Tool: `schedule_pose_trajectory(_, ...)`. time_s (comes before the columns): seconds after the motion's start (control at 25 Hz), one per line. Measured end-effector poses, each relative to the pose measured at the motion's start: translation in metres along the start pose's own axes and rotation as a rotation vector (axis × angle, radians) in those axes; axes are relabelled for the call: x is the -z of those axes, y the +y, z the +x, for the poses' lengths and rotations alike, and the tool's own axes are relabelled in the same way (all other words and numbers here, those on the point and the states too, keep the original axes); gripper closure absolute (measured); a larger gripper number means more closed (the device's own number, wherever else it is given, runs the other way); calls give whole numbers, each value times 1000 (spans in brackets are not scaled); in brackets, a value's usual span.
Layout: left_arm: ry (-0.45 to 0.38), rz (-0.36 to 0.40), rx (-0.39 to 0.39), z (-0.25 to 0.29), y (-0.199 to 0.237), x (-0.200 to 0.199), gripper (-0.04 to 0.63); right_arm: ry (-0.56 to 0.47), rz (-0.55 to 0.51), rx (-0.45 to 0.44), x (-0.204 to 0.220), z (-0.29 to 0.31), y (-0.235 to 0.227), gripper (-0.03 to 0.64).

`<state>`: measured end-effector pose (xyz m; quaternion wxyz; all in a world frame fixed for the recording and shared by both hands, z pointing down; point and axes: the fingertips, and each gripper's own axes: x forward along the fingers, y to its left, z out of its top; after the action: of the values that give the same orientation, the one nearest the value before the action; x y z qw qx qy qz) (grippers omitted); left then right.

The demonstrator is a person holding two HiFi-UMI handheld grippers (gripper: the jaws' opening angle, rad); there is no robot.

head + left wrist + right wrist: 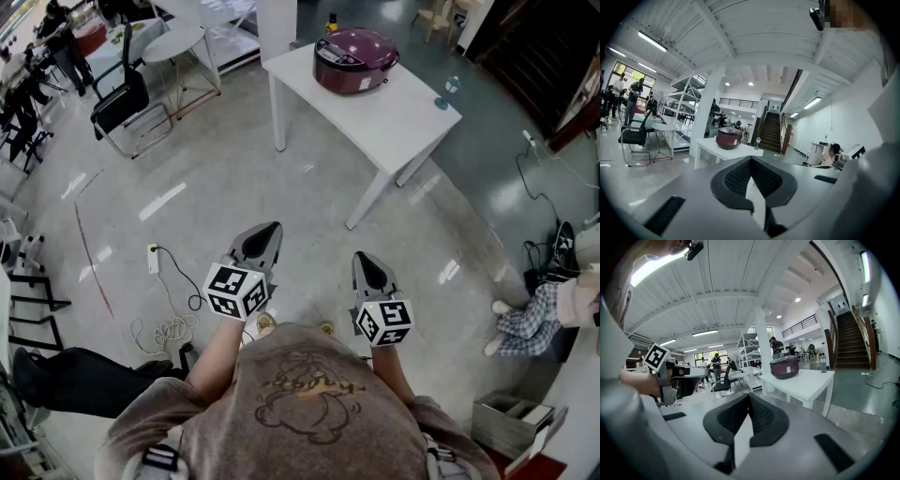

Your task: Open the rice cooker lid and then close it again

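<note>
The maroon rice cooker (pixel 354 61) stands with its lid down at the far end of a white table (pixel 394 112), well ahead of me across open floor. The left gripper view shows the cooker (pixel 728 138) small and distant, and so does the right gripper view (pixel 784 367). My left gripper (pixel 270 230) and right gripper (pixel 361 258) are held side by side in front of my chest, both pointing toward the table. The jaws of each are shut with nothing between them (pixel 751 159) (pixel 749 395).
A small blue bottle (pixel 451 89) stands on the table's right corner. A black office chair (pixel 122 103) and a round white table (pixel 173 42) are at the back left. A power strip with cable (pixel 153 258) lies on the floor at left. A seated person (pixel 525 319) is at right.
</note>
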<state>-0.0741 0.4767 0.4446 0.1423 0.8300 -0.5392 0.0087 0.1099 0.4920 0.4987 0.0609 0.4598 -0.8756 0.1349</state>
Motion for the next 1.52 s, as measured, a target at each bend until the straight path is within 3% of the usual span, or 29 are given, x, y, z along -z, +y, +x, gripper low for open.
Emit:
schedule_pose_trajectory(0.64,11,-2,6,2,4,2,575,34,17,16,9,-3,-1,614)
schedule_pose_trajectory(1.2,31,18,123,7,57,-6,575,-27,61,132,4,35,39,614)
schedule_pose_trajectory(1.52,30,9,145,35,65,-6,575,-31,72,158,3,50,23,614)
